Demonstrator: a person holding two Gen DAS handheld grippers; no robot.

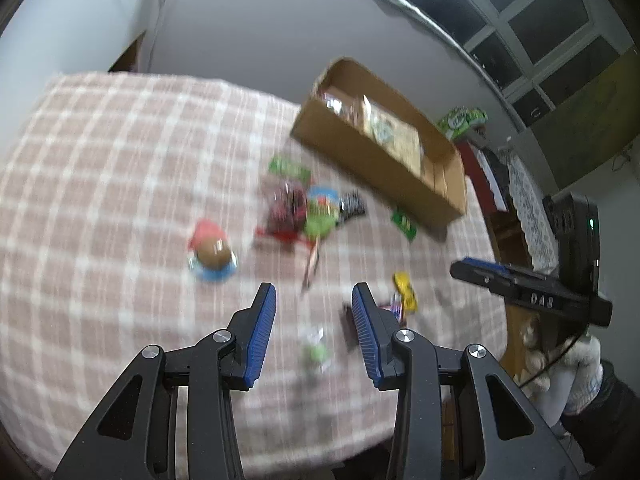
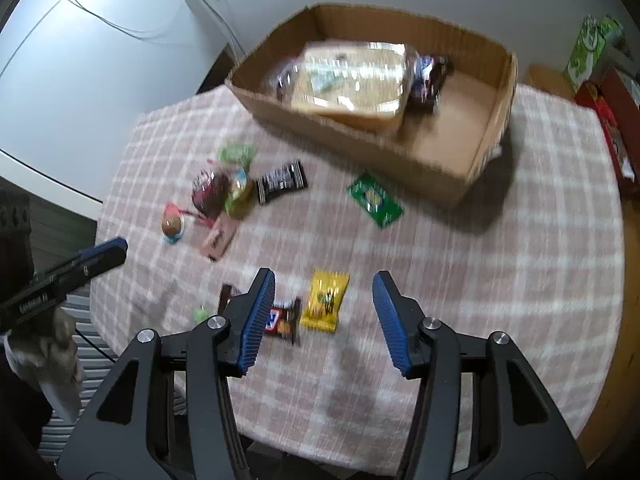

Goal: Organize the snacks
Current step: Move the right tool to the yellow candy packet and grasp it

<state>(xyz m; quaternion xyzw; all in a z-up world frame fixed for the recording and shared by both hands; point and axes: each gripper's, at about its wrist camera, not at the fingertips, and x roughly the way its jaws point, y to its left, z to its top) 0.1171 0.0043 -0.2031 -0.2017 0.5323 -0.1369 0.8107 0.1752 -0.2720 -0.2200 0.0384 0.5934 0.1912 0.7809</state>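
Note:
A cardboard box [image 2: 494,120] on the checked tablecloth [image 2: 480,280] holds a clear bread bag [image 2: 352,76] and a dark wrapper [image 2: 430,76]. Loose snacks lie in front of it: a yellow packet [image 2: 325,300], a dark chocolate bar [image 2: 285,320], a green packet [image 2: 374,200], a black bar [image 2: 282,182] and a small heap [image 2: 224,188]. My right gripper [image 2: 324,280] is open above the yellow packet, nothing between its fingers. My left gripper [image 1: 314,292] hovers open over the cloth near a small green sweet [image 1: 316,350]; the box [image 1: 360,152] lies beyond it.
An egg-shaped toy snack [image 1: 214,256] sits left of the heap [image 1: 300,204]. A green carton [image 2: 588,48] and red boxes [image 2: 608,120] stand beside the table at the right. The right gripper's finger [image 1: 520,284] and a gloved hand [image 1: 576,372] show at the left view's edge.

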